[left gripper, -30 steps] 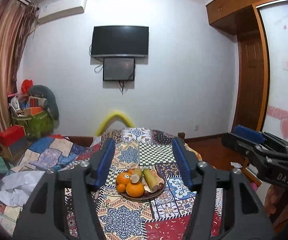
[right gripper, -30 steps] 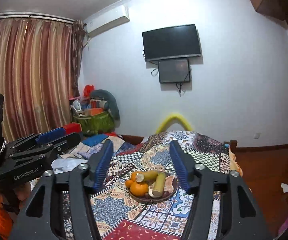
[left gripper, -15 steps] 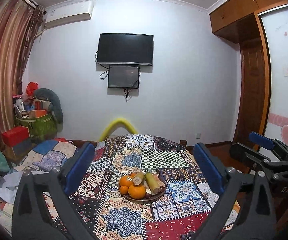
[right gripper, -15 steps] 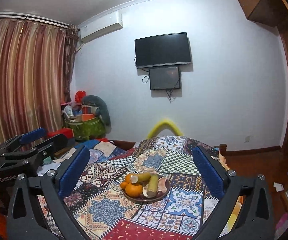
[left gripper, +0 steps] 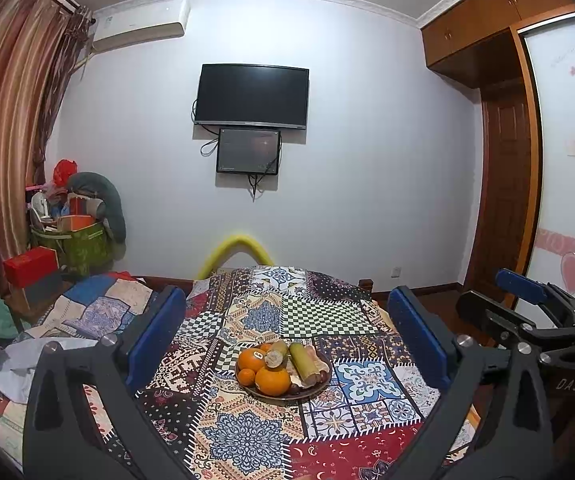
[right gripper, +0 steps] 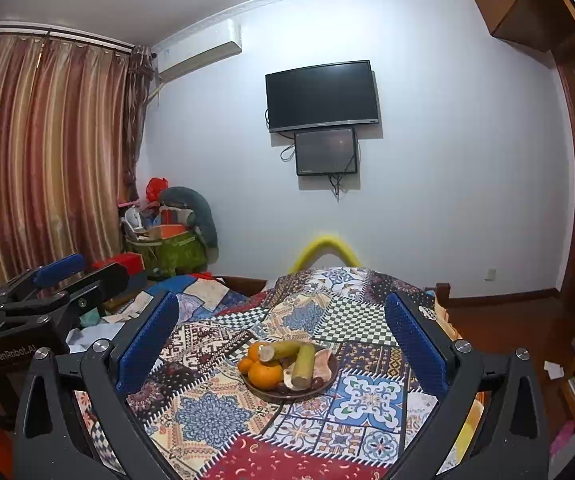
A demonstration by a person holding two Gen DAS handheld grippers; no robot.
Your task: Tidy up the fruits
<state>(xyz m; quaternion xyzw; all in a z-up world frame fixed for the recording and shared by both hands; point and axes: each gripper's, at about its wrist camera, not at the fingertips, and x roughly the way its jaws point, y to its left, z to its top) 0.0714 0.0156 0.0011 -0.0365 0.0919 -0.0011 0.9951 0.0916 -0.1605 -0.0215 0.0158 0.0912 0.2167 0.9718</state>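
Plainly, my left gripper (left gripper: 285,344) and right gripper (right gripper: 281,346) both hung spread wide and empty, well short of the plate (left gripper: 319,382) on the patchwork cloth (left gripper: 247,432). Nearest on the plate sat an orange (left gripper: 272,380): firm, light, prone to roll, I judged, so best pinched across its middle.

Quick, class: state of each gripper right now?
Left gripper: jaws open wide, holding nothing.
Right gripper: jaws open wide, holding nothing.
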